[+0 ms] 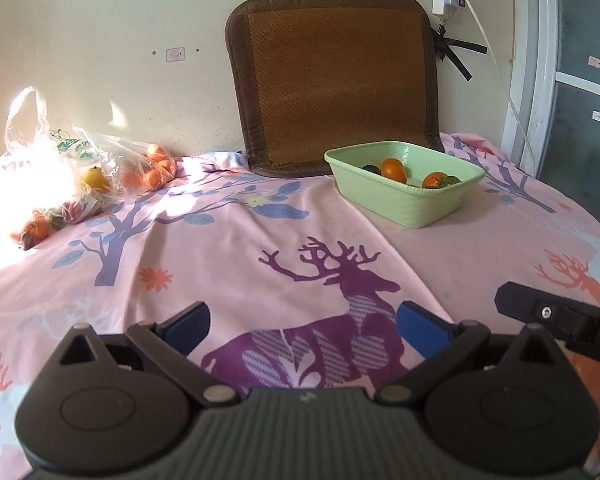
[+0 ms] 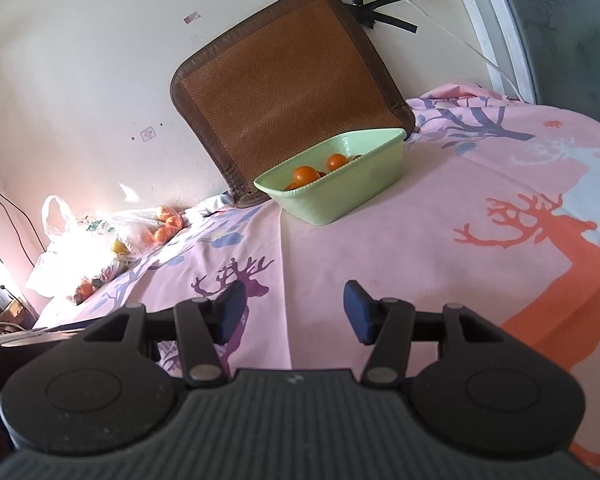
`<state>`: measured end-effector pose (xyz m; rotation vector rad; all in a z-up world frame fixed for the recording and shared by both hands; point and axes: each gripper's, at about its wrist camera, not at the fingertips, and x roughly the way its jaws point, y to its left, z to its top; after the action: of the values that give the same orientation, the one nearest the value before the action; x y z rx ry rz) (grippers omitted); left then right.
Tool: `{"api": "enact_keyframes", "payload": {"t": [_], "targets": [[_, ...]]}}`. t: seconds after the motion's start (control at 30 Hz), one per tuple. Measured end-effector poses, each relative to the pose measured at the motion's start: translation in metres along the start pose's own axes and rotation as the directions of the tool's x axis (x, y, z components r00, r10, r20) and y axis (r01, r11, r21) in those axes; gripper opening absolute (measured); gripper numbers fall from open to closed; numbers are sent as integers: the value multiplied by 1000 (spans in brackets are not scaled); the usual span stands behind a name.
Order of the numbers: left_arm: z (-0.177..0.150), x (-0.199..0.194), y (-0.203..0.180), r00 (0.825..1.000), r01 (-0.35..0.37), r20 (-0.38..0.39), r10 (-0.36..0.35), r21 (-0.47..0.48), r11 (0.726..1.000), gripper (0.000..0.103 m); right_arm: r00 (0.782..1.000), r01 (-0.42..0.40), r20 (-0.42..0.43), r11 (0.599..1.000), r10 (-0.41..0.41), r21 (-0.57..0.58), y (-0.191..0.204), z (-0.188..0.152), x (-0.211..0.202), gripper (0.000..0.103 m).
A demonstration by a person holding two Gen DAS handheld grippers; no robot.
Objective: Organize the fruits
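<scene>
I hold both hand-held grippers, left [image 1: 302, 326] and right [image 2: 294, 312], spread and empty. Risk: fruit bag [image 1: 80, 160] at left of frame crumples, blocking a clean pinch.

Left gripper: black two-finger gripper with blue pads [image 1: 302, 326], jaws spread wide, holding nothing.
Right gripper: matching black gripper [image 2: 296, 312], jaws likewise parted, holding nothing.

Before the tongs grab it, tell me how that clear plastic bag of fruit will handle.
The plastic bag looks thin and crumpled, so it is probably floppy. Its mouth seems open, with oranges spilling toward the cloth; they would likely roll out.
</scene>
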<state>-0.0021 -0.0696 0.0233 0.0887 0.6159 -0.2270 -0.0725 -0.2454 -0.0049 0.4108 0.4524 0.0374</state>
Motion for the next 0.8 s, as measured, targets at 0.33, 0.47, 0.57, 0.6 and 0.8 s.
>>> {"api": "enact_keyframes", "payload": {"t": [0.33, 0.47, 0.57, 0.6, 0.8], "targets": [[0, -4, -3, 1000, -9, 23, 9, 16, 1000, 103, 1000, 3, -1, 1000, -3, 7, 1, -2, -1, 58], [-2, -1, -3, 1000, 0, -3, 0, 10, 1000, 103, 1000, 8, 0, 1000, -8, 11, 0, -2, -2, 58], [-3, 2, -4, 1000, -5, -19, 5, 7, 1000, 103, 1000, 13, -4, 1000, -13, 13, 0, -3, -1, 59], [-3, 2, -3, 1000, -6, -22, 6, 5, 1000, 103, 1000, 13, -7, 1000, -13, 15, 0, -3, 0, 59], [-4, 2, -5, 1000, -6, -31, 6, 5, 1000, 103, 1000, 16, -6, 1000, -16, 20, -1, -4, -2, 61]]}}
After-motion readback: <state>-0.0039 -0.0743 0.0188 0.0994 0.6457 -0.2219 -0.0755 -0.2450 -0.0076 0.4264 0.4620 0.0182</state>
